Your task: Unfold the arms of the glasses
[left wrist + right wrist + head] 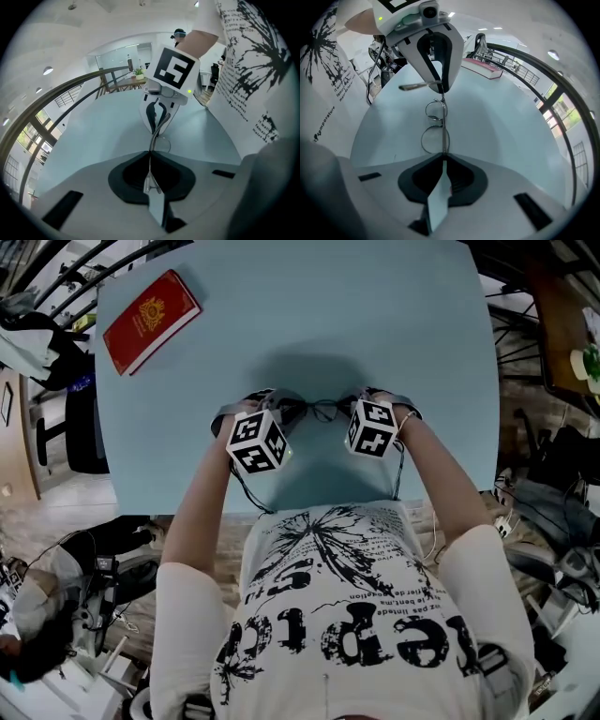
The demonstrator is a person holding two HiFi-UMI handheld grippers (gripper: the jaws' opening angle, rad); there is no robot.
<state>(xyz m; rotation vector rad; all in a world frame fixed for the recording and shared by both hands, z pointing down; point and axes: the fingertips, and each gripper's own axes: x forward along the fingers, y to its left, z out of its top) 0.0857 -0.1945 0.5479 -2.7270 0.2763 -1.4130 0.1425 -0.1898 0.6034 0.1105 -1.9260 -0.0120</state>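
Observation:
Thin wire-rimmed glasses (323, 409) hang above the pale blue table (375, 306), held between the two grippers. My left gripper (274, 405) is shut on one thin metal end of the glasses (153, 140), seen edge-on between its jaws. My right gripper (354, 407) is shut on the other end; in the right gripper view the two round lenses (435, 138) run in a line from its jaws (442, 164) toward the left gripper (436, 51). One temple arm (415, 86) sticks out sideways near the left gripper. The right gripper (159, 110) faces me in the left gripper view.
A red passport-like booklet (150, 320) lies at the table's far left corner, also seen as a red booklet (483, 69) in the right gripper view. A railing (543, 79) runs beyond the table. The person's torso is close to the near table edge.

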